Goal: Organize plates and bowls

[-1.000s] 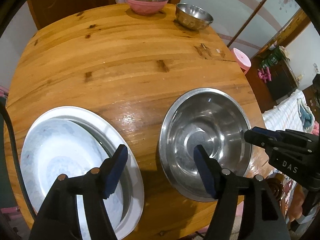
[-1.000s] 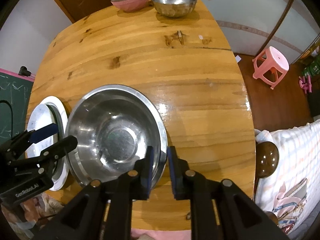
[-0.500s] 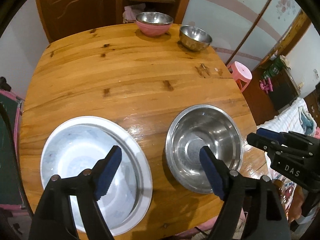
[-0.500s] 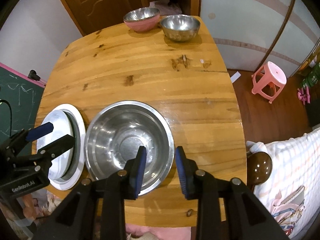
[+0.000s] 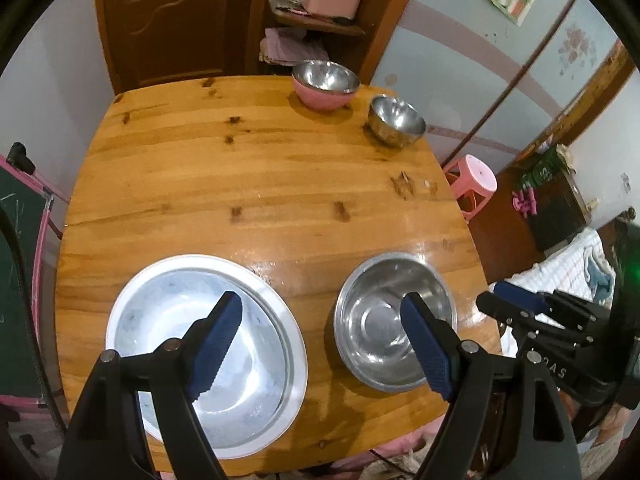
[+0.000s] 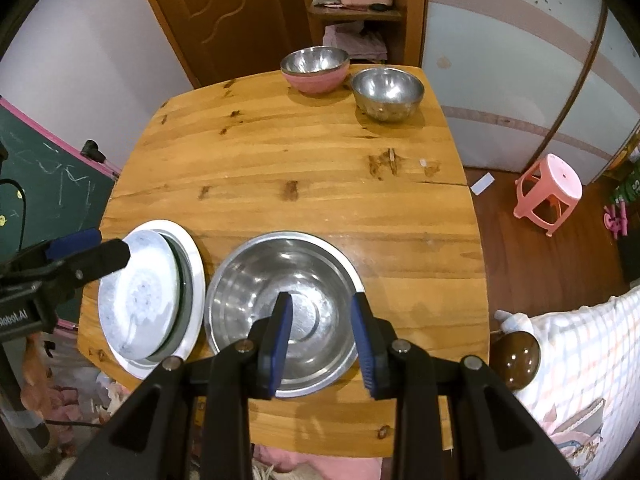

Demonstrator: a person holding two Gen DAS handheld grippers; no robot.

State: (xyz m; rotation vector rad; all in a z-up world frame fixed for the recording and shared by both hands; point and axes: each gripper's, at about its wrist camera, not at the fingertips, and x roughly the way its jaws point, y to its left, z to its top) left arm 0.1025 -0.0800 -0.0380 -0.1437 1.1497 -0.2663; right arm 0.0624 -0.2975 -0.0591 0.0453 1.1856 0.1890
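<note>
Two white plates [image 5: 200,344] [image 6: 148,296] sit stacked at the table's near left; the inner, faintly patterned one lies tilted in the wider one. A large steel bowl [image 5: 384,320] [image 6: 280,304] stands beside them on the right. My left gripper [image 5: 322,308] [image 6: 88,252] hangs wide open above the gap between plates and bowl, holding nothing. My right gripper [image 6: 322,304] [image 5: 520,308] is open a little, above the big bowl's near rim, with nothing between its pads. At the far edge stand a pink bowl with a steel bowl inside it [image 5: 324,84] [image 6: 314,68] and a small steel bowl [image 5: 396,120] [image 6: 386,92].
The wooden table [image 5: 260,184] [image 6: 320,168] is bare across its middle. A pink stool [image 6: 550,188] stands on the floor to the right. A chalkboard [image 6: 44,184] leans at the left, and a door and shelf are behind the table. A checked cloth [image 6: 580,340] lies at the near right.
Both grippers have risen, so more of the table shows. The right jaws, which straddled the big bowl's near rim, have parted and lifted off it. The left jaws have widened.
</note>
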